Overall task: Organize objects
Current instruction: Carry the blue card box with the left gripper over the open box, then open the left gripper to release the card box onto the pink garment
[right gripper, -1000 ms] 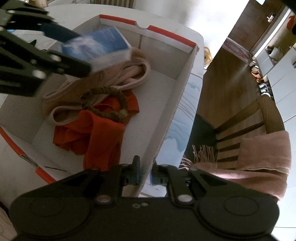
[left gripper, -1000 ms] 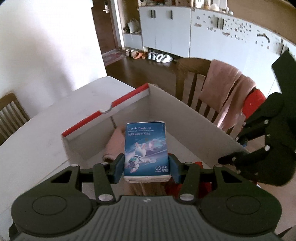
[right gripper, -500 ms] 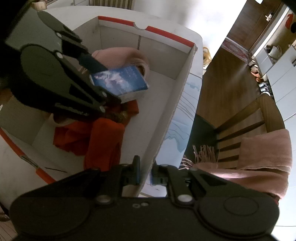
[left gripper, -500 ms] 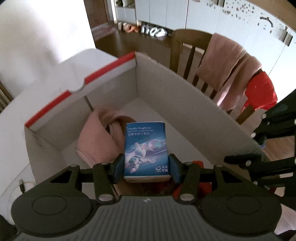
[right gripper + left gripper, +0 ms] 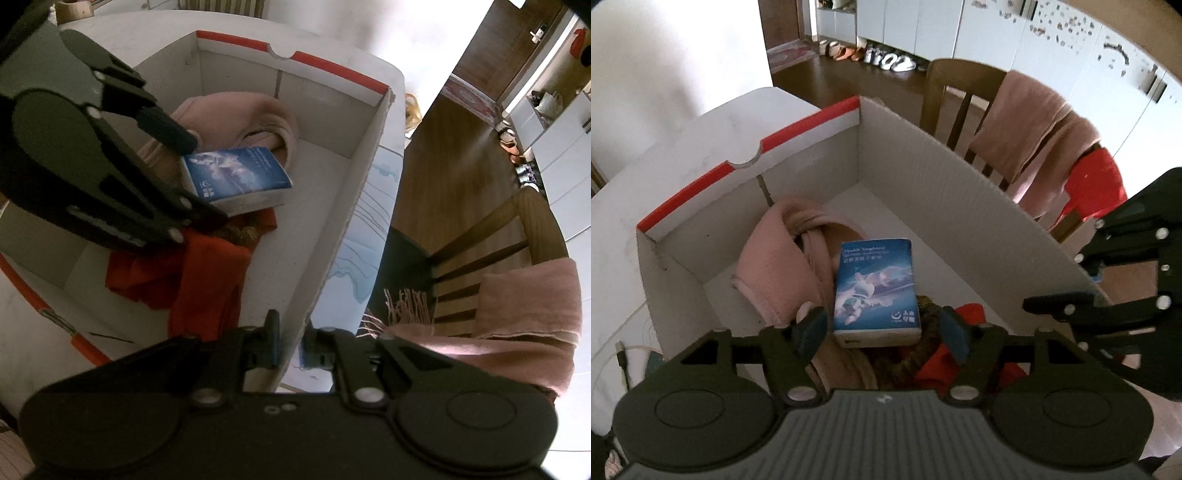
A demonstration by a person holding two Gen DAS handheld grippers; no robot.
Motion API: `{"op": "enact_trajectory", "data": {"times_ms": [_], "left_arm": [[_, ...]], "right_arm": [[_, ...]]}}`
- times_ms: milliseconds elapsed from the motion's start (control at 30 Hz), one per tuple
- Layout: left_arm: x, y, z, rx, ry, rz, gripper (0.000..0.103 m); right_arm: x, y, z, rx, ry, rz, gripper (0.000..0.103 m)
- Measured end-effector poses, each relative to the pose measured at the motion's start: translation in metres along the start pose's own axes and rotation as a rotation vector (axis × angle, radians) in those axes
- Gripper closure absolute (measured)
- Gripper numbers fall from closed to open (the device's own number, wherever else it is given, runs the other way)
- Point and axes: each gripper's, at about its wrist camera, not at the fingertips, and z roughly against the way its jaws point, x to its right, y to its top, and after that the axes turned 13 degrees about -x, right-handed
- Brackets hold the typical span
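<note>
The left tool point(image 5: 881, 328) hangs over the open box point(image 5: 960, 192) with its jaws opening; the blue tissue pack point(image 5: 877, 288) lies between the blue pads point(image 5: 809, 328) with a gap showing on each side, so nothing presses on it; in the right wrist view the left tool point(image 5: 192, 177) stands over the near end of the pack point(image 5: 236, 177). The pack rests inside the box on the clothes, tilted, its far end on the pink cloth point(image 5: 779, 266) and its near end over a brown ring point(image 5: 923, 354) and the red cloth point(image 5: 199, 280). The right tool point(image 5: 290, 345) is clamped on the box's right wall point(image 5: 354, 206), one pad inside and one outside, jaws nearly together on the thin card.

Inside the box the clothes fill the left and near part; the bare white floor point(image 5: 886, 210) along the right wall and toward the far corner is free. The red-edged wall point(image 5: 750, 162) closes off the far side and has a half-round notch in its rim. The box sits on a white surface point(image 5: 713, 129); a white cable point(image 5: 622, 362) lies just left of the box.

Beyond the right wall a wooden chair point(image 5: 964, 77) stands close, a pink scarf point(image 5: 1034, 125) draped over its back; farther off are a dark wooden floor point(image 5: 454, 147), shoes point(image 5: 886, 61) and white cupboards point(image 5: 923, 22).
</note>
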Motion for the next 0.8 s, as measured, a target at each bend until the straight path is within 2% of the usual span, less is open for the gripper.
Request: {"op": "enact_trajectory", "data": {"times_ms": [200, 533, 800], "left_arm": [[-0.003, -0.015, 0.026, 0.061, -0.031, 0.017, 0.037], [-0.007, -0.036, 0.072, 0.162, -0.025, 0.051, 0.037], [-0.020, -0.062, 0.106, 0.249, -0.019, 0.120, 0.037]], "right_arm": [[0.000, 0.000, 0.000, -0.003, -0.004, -0.003, 0.094], [0.000, 0.002, -0.002, -0.012, -0.011, -0.011, 0.094], [0.000, 0.004, -0.003, -0.021, -0.017, -0.011, 0.094]]}}
